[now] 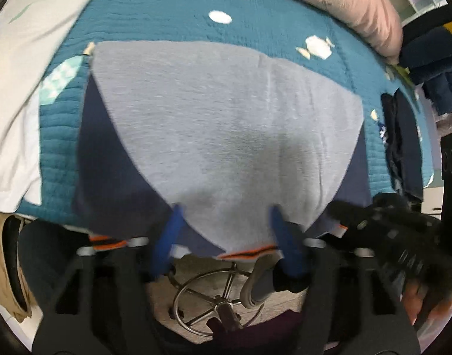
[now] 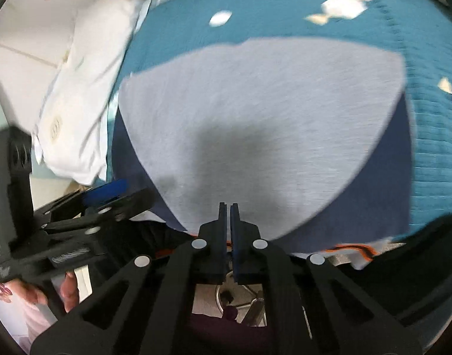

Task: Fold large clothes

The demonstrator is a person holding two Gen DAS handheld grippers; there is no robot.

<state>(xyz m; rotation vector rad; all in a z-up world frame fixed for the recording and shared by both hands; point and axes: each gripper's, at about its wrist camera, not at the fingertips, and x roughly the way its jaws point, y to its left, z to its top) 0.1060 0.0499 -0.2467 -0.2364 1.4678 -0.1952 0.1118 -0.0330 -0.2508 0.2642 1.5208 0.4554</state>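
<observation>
on the teal quilt the garment lies spread out, grey body uppermost with dark navy sleeves folded along both sides, and its orange-trimmed hem hangs just over the near edge of the bed, right below us. its long axis runs straight away from both our grippers, toward the pink pillow at the far end; its width runs side to side between our two hands.

our left gripper sits over the hem with its blue fingers parted about halfway, the grey cloth passing between them; we cannot tell through the blur whether the pads touch it, and we see no pinch. our right gripper is closed to a narrow slit right at the hem line, and whether any fabric is caught in that slit we cannot tell. in the right wrist view the left gripper shows just beside the garment's left sleeve.

both hands are about equally near the hem, so we judge the coming fold turns on that near edge being carried away from us along the long axis.

white bedding lies left of the garment, dark clothes at the bed's right edge. a chair base shows on the floor below. no containers in sight.
</observation>
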